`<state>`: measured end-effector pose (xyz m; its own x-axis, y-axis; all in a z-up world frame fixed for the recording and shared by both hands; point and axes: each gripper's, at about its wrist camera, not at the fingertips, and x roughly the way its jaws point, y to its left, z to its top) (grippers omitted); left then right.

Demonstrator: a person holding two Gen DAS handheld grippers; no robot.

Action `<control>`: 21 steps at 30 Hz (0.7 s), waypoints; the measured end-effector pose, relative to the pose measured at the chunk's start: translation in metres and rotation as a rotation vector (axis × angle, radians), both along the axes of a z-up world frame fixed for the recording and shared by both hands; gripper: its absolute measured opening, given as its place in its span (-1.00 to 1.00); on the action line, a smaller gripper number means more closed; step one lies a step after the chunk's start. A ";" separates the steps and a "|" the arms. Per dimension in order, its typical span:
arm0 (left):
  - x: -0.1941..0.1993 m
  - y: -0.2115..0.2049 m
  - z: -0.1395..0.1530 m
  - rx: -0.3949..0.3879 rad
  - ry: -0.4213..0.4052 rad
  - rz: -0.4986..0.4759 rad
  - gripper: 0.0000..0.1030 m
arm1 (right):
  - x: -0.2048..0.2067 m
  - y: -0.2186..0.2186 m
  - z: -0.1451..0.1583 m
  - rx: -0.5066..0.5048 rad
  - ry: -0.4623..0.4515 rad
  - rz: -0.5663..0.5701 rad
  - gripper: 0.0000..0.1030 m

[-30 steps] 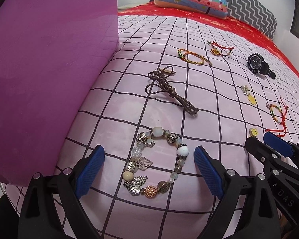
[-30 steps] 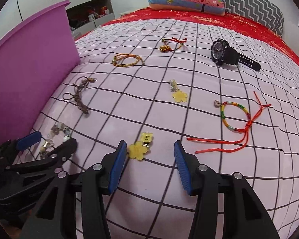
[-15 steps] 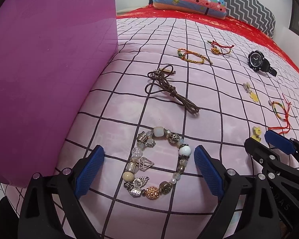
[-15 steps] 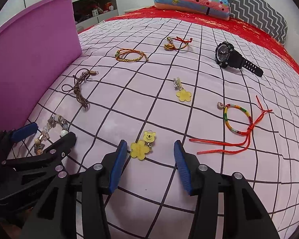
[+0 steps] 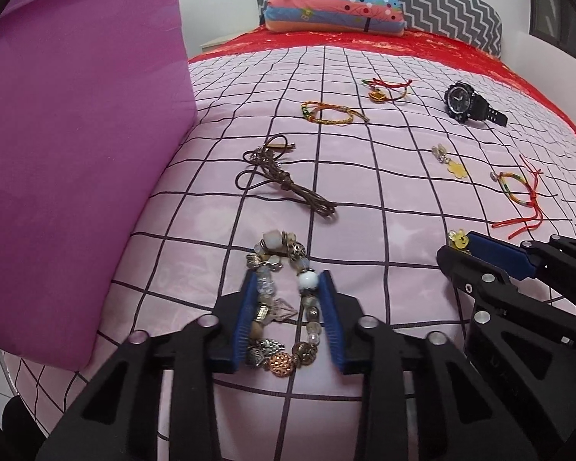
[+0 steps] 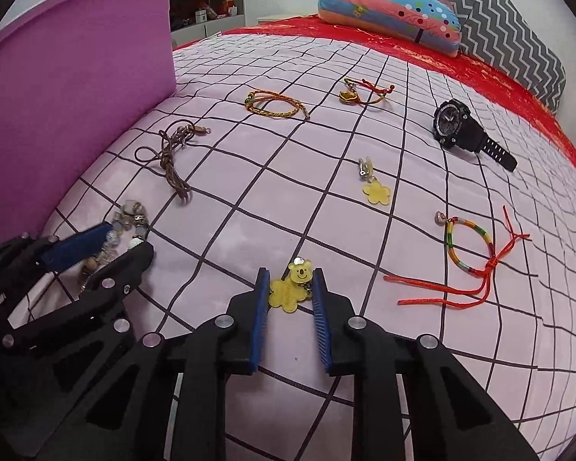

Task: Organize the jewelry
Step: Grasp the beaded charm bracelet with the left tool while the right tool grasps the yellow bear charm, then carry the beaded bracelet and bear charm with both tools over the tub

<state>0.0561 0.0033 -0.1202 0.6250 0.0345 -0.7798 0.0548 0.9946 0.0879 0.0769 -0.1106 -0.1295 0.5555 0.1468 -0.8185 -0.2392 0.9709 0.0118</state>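
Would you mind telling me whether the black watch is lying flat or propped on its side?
Propped on its side: the black watch rests on the checked bedspread with its dial tilted up and its strap trailing away.

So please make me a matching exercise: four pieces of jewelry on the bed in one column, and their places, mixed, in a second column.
1. beaded bracelet
2. bear charm
3. black watch
4. brown cord

a. near the red sheet
b. between the left gripper fingers
c. beside the purple bin
d. between the right gripper fingers

Pairs: 1-b, 2-d, 3-a, 4-c
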 end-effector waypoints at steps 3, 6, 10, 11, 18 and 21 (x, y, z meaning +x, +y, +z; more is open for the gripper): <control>0.002 0.002 0.002 -0.025 0.008 -0.002 -0.60 | 0.000 -0.004 0.001 0.038 0.007 -0.009 -0.59; 0.002 0.007 0.005 -0.071 0.014 0.004 -0.61 | -0.002 -0.008 0.003 0.067 0.009 -0.020 -0.59; 0.000 0.012 0.009 -0.106 0.021 0.009 -0.61 | -0.005 -0.013 0.007 0.095 0.011 -0.038 -0.59; -0.001 0.013 0.011 -0.114 0.019 0.011 -0.61 | -0.006 -0.013 0.008 0.098 0.008 -0.040 -0.59; -0.009 0.016 0.029 -0.142 -0.019 0.003 -0.78 | -0.014 -0.016 0.025 0.109 -0.018 -0.050 -0.59; -0.013 0.019 0.035 -0.156 -0.022 0.000 -0.78 | -0.018 -0.015 0.033 0.110 -0.034 -0.048 -0.59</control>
<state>0.0435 0.0218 -0.0849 0.6418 -0.0864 -0.7620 0.0546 0.9963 -0.0669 0.0589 -0.1258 -0.0966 0.5915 0.2068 -0.7793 -0.1942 0.9746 0.1112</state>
